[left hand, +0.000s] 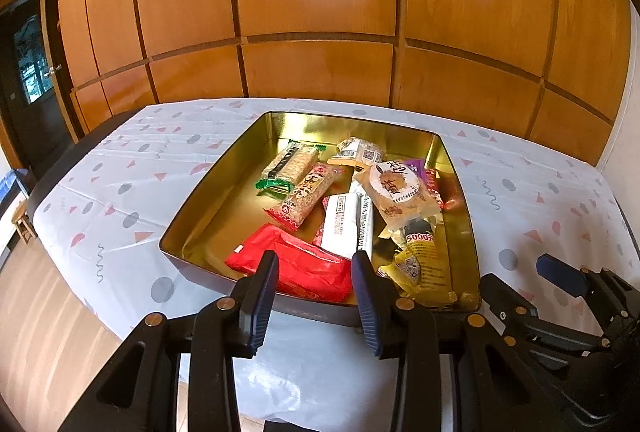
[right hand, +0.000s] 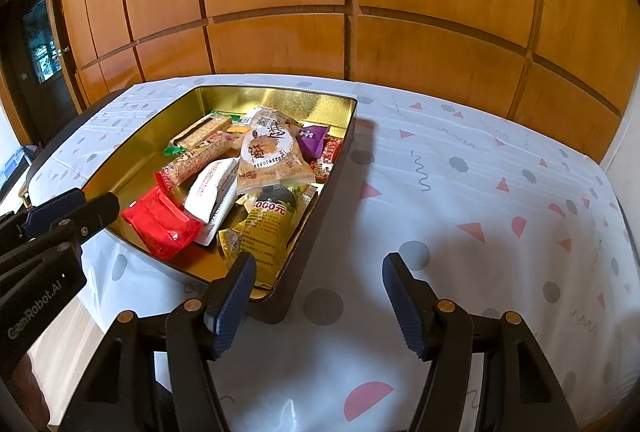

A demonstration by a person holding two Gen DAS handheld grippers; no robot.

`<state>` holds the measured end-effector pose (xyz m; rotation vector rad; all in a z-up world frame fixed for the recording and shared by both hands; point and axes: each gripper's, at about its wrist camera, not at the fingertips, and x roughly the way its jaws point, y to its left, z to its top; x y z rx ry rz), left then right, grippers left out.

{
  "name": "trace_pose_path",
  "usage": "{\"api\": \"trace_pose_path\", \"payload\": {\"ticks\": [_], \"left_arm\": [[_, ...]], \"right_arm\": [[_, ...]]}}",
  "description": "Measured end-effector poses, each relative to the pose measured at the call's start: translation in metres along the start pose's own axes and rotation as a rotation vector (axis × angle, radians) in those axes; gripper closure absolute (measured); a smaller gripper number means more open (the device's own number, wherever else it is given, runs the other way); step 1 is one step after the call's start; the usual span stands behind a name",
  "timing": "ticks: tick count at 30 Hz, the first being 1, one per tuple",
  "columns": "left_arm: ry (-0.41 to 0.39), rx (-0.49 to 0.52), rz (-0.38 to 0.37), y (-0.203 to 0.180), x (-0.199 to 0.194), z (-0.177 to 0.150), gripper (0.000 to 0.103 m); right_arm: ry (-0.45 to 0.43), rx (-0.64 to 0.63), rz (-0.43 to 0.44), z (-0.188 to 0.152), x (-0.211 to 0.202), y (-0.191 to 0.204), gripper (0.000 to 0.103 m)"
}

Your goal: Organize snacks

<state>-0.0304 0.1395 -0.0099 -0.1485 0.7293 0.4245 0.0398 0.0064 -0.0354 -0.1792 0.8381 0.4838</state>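
Left wrist view takes in the tabletop (left hand: pixel 120 167) under a white cloth dotted with grey circles and pink triangles, and a gold-lined tin (left hand: pixel 192 216) sitting at centre frame. From left to right inside it: a red packet (left hand: pixel 296 264) at the near edge, a sesame bar (left hand: pixel 288 161) with green ends farther back, a red-ended cracker bar (left hand: pixel 310 195), a white wrapped bar (left hand: pixel 344 228), a round brown pastry packet (left hand: pixel 400 187) and a yellow sachet (left hand: pixel 424 264) at the near right corner. The left tongs (left hand: pixel 314 274) hang over the tin's near edge, set fairly narrow with nothing between the pads, the red packet just beyond them. At lower right of the frame the right tongs (left hand: pixel 560 274) poke in, only one pad showing.

Right wrist view puts the tin at left of centre, with bare cloth to its right. The right tongs (right hand: pixel 320 278) stand wide and empty at the bottom, their left pad over the tin's near corner beside the yellow sachet.
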Motion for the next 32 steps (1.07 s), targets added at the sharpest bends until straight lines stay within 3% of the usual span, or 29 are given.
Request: {"api": "trace_pose_path", "payload": {"ticks": [19, 29, 32], "left_arm": [[0.026, 0.025, -0.039, -0.010, 0.006, -0.003, 0.065], [-0.042, 0.037, -0.060, -0.016, 0.000, 0.000, 0.069], [-0.018, 0.042, -0.082, -0.016, 0.004, 0.000, 0.069]], "right_arm": [[0.004, 0.013, 0.002, -0.002, 0.003, -0.004, 0.035], [0.019, 0.043, 0.007, -0.002, 0.010, -0.011, 0.034], [0.020, 0.061, 0.009, -0.001, 0.012, -0.020, 0.034]]}}
